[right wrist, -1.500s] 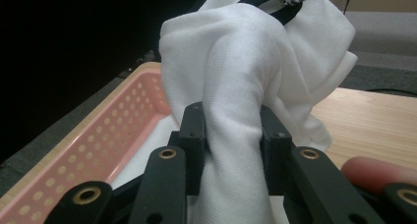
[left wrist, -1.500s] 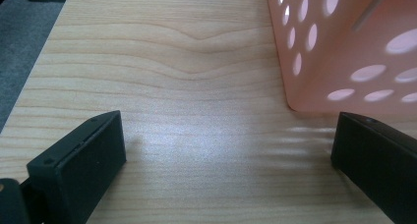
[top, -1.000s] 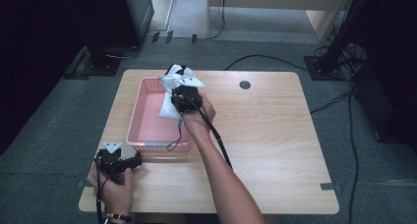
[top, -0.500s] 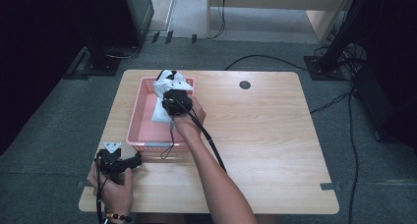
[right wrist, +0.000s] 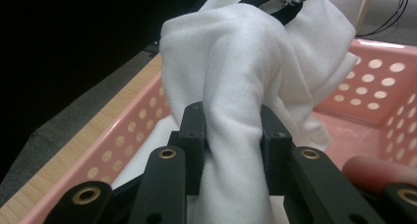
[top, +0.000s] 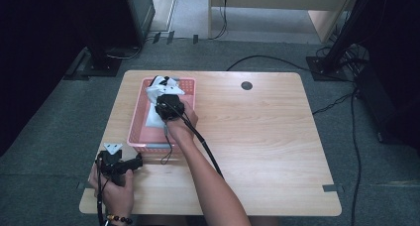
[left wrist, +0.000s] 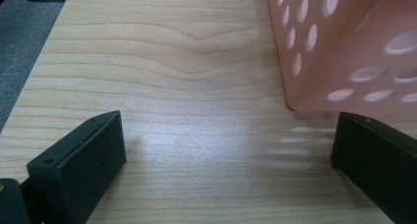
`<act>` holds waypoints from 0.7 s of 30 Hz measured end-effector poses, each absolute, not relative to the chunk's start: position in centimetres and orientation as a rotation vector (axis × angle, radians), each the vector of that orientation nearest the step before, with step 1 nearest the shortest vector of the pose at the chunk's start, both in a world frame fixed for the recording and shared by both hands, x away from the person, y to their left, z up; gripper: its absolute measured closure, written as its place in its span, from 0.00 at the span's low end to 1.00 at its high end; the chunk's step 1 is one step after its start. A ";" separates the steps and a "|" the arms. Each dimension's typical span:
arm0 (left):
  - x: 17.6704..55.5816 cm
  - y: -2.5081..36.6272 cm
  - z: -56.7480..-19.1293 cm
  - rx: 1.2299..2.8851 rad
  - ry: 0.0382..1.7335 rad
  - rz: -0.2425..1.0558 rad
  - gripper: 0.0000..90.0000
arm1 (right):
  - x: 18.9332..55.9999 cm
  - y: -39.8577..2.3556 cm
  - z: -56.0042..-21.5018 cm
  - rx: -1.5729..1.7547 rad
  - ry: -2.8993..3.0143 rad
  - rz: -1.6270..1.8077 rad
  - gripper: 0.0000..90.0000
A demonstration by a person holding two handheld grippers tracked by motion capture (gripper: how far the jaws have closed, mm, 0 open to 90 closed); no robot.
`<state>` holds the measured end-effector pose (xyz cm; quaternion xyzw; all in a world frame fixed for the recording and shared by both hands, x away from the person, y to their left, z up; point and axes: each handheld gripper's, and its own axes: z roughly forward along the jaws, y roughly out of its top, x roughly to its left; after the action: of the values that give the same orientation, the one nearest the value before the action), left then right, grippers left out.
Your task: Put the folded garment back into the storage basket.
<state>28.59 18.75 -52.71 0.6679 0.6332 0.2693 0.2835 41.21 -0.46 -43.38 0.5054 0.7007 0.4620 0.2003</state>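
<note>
**Right gripper holds white cloth over pink basket; left gripper rests open on table**

Seen from above, a wooden table (top: 257, 137) stands on grey carpet. A pink basket (top: 136, 132) with round holes in its walls sits on the table's left half, its long side running away from the person.

The right gripper (top: 166, 98) reaches out over the basket, held by the person's right hand (top: 181, 124), with the forearm stretching in from the bottom edge. A black cable trails from it back along the arm. Its jaws are clamped on a white cloth (top: 161, 89), which is bunched up at the basket's far end. More white fabric lies on the basket floor beneath the gripper.

In the right gripper view, the cloth (right wrist: 246, 86) rises in a thick twisted fold from between the two black jaws, which press it from both sides. A black band shows at the top of the cloth. The basket (right wrist: 378, 67) wall curves behind and to either side. A dark red rounded thing (right wrist: 373, 172) shows at lower right; what it is cannot be told.

The left gripper (top: 126, 162) rests near the table's front left corner, just in front of the basket, held by the left hand (top: 116, 186). In the left gripper view its jaws stand wide apart with bare wood (left wrist: 196, 111) between them, and the basket's corner (left wrist: 344, 52) sits close ahead on the right.
</note>
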 end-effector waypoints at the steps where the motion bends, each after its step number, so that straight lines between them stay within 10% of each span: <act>1: 28.6 18.8 -52.7 1.787 1.695 0.721 0.00 | 41.3 -0.3 -43.6 1.413 1.961 1.285 0.79; 21: 28.6 18.7 -52.7 1.782 1.696 0.720 0.00 | 43.6 2.0 -47.3 1.439 2.028 1.155 0.78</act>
<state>28.59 18.73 -52.72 0.6664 0.6343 0.2690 0.2849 43.60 2.00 -47.31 0.5144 0.7250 0.4128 0.1985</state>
